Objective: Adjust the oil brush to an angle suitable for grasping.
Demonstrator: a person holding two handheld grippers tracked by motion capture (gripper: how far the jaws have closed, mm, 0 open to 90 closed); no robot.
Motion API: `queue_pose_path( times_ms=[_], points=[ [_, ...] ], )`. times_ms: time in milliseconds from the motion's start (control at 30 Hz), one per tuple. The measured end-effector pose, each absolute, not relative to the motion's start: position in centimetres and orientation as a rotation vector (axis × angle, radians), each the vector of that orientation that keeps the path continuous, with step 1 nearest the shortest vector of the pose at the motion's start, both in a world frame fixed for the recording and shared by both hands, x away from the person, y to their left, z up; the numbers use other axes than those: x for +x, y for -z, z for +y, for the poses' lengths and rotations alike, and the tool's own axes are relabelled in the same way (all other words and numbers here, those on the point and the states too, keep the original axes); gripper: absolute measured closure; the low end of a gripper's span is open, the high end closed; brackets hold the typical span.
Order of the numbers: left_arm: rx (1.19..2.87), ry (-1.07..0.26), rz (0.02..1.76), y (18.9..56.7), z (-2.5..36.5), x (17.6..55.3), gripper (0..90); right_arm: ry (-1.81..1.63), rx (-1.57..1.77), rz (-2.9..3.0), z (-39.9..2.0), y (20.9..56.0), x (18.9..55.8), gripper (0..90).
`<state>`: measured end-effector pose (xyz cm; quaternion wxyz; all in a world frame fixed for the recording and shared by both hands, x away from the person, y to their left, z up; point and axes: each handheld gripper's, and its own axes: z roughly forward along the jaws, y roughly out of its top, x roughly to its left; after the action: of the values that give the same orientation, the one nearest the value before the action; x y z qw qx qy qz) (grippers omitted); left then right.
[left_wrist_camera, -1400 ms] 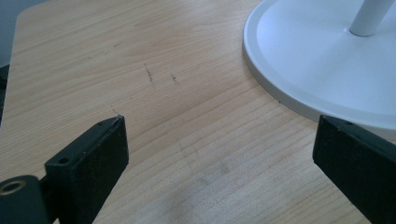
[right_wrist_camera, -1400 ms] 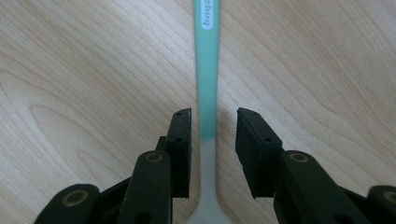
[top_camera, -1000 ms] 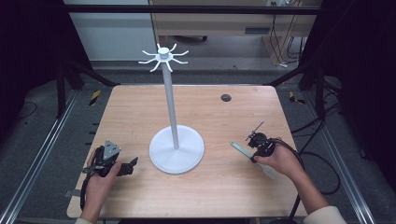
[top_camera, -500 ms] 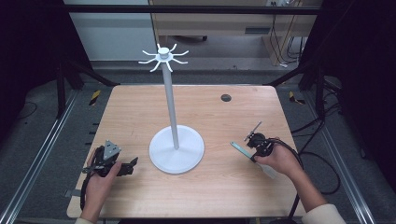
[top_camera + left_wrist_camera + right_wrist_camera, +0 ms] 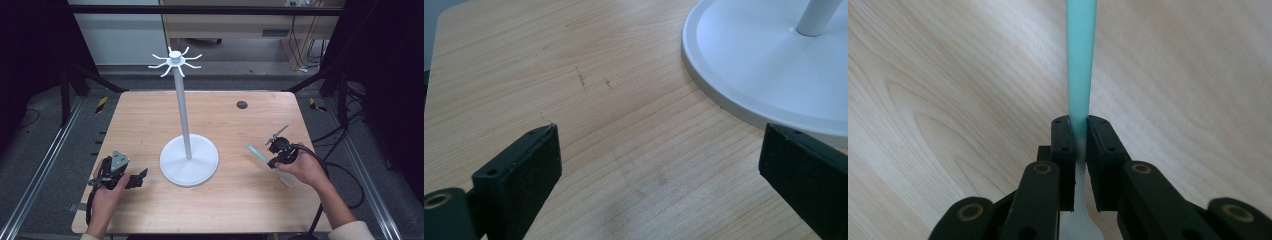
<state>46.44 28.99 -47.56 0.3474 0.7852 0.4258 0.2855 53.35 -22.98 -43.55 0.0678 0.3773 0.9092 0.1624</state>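
Your right gripper (image 5: 1077, 131) has just squeezed its jaws onto the thin blue spatula (image 5: 1081, 60), which lies low on the table (image 5: 240, 200), so you can lift it. Your left gripper (image 5: 659, 165) rests wide open and holds nothing, beside the white stand (image 5: 189, 161) with hooks on top.

From my remote station, the spatula (image 5: 1081, 60) runs off the top edge of the right gripper view, so I cannot see its handle end; its pale blade leaves the bottom edge behind the jaws. In the high view my right hand (image 5: 300, 167) covers part of it. In the left gripper view, the stand base (image 5: 764, 65) is cut off at the right edge.
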Motion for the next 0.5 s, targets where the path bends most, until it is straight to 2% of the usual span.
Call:
queue_pose_path(
  times_ms=[500],
  points=[
    [2.038,-0.741,1.105,47.6,29.0,46.4,3.2,-0.794,1.063,2.539,-22.1,35.9,54.0,82.7]
  ],
)
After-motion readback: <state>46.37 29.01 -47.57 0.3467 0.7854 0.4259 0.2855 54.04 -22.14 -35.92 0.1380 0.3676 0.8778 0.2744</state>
